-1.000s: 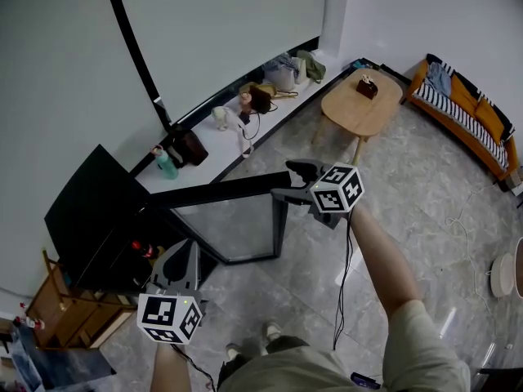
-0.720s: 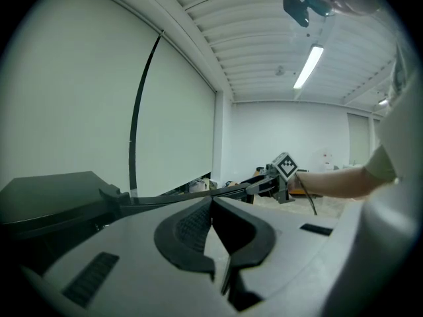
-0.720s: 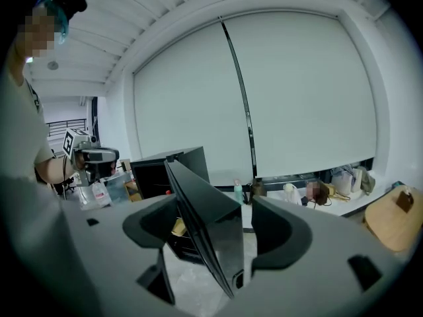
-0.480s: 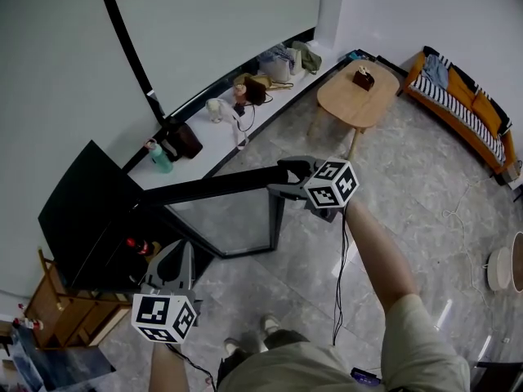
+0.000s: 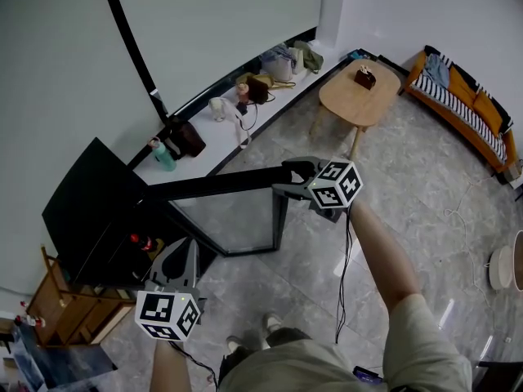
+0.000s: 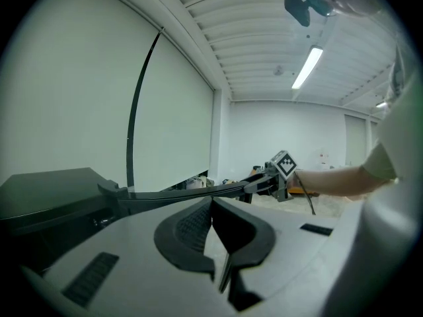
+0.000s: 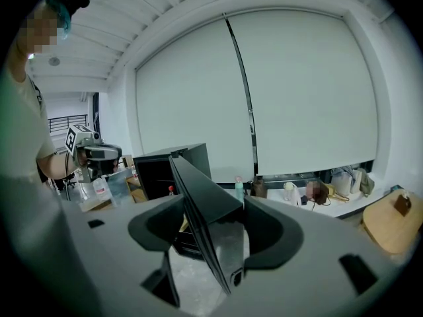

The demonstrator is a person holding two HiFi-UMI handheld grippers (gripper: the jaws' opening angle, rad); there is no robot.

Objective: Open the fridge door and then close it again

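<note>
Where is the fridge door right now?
Head view, centre: the door stands swung open from the fridge, its free edge between the right claw's closing jaws.

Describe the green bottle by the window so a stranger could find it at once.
Follow the long white ledge under the window blind towards the black fridge. At that end stands a slim teal-green bottle, upright beside a dark brown bag, the only green thing there.
</note>
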